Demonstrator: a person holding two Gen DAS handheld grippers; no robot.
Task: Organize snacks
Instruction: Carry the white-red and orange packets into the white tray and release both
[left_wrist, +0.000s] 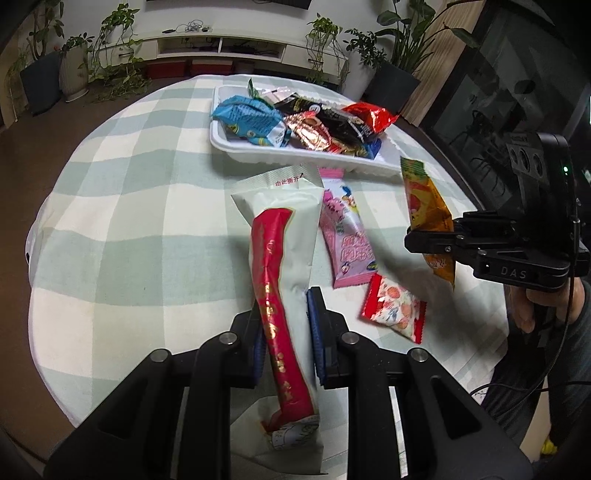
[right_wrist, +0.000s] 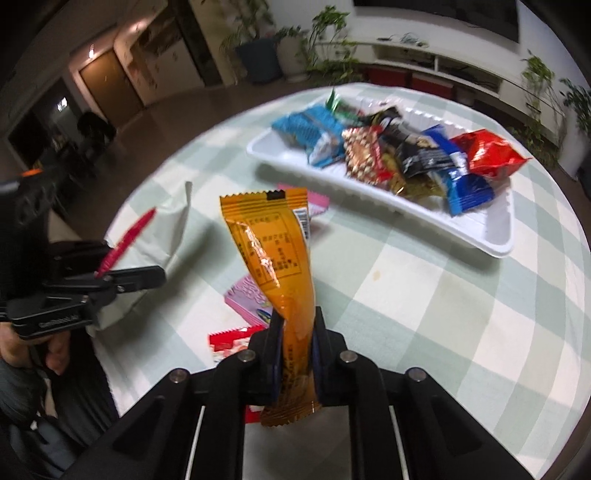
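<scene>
My left gripper (left_wrist: 286, 325) is shut on a long white and red snack packet (left_wrist: 284, 266) and holds it above the table. My right gripper (right_wrist: 297, 332) is shut on an orange snack packet (right_wrist: 273, 251), also held up; this shows in the left wrist view (left_wrist: 428, 210) too. A white tray (left_wrist: 236, 147) at the far side holds several snacks; it also shows in the right wrist view (right_wrist: 495, 229). A pink packet (left_wrist: 345, 240) and a red and white packet (left_wrist: 395, 310) lie on the checked cloth between the grippers.
The round table has a green and white checked cloth (left_wrist: 129, 221). Its edge (left_wrist: 40, 221) curves close on the left. Potted plants (left_wrist: 74, 70) and a low white shelf (left_wrist: 221, 48) stand beyond the table. A dark glass cabinet (left_wrist: 509, 92) is to the right.
</scene>
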